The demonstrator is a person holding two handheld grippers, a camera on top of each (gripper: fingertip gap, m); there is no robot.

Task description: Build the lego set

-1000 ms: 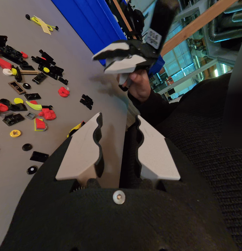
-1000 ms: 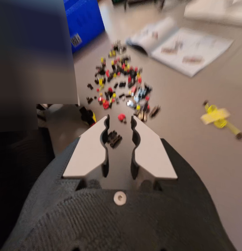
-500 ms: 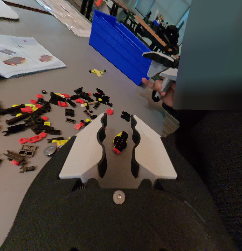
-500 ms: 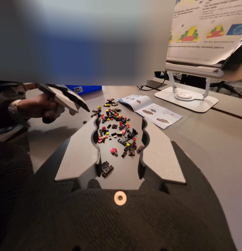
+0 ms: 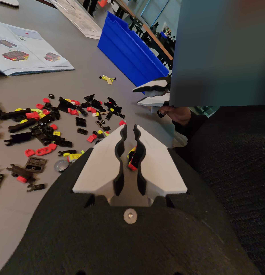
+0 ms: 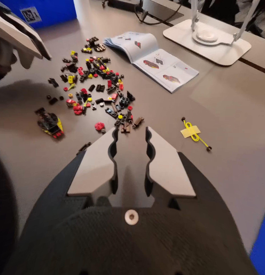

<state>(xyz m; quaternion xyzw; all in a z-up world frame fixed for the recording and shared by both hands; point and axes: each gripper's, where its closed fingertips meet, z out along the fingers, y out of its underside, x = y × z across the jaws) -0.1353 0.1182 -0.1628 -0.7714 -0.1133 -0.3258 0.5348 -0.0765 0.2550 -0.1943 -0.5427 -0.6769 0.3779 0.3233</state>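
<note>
Our left gripper (image 5: 130, 126) is nearly closed and grips nothing. The small black, yellow and red brick-built model (image 5: 134, 159) lies on the grey table (image 5: 84, 86) below its fingers (long axis twelve-to-six). Our right gripper (image 6: 131, 129), half open and empty, hovers with loose dark brown plastic bricks (image 6: 125, 128) at twelve o'clock.

1 blue bin (image 5: 128, 56), 1 open booklet (image 6: 152, 59), 1 white stand (image 6: 207, 43), 1 yellow cord (image 6: 191, 132), 2 grippers (image 6: 131, 131) (image 5: 130, 126), and a heap of small bricks (image 6: 96, 83), too many to count.
</note>
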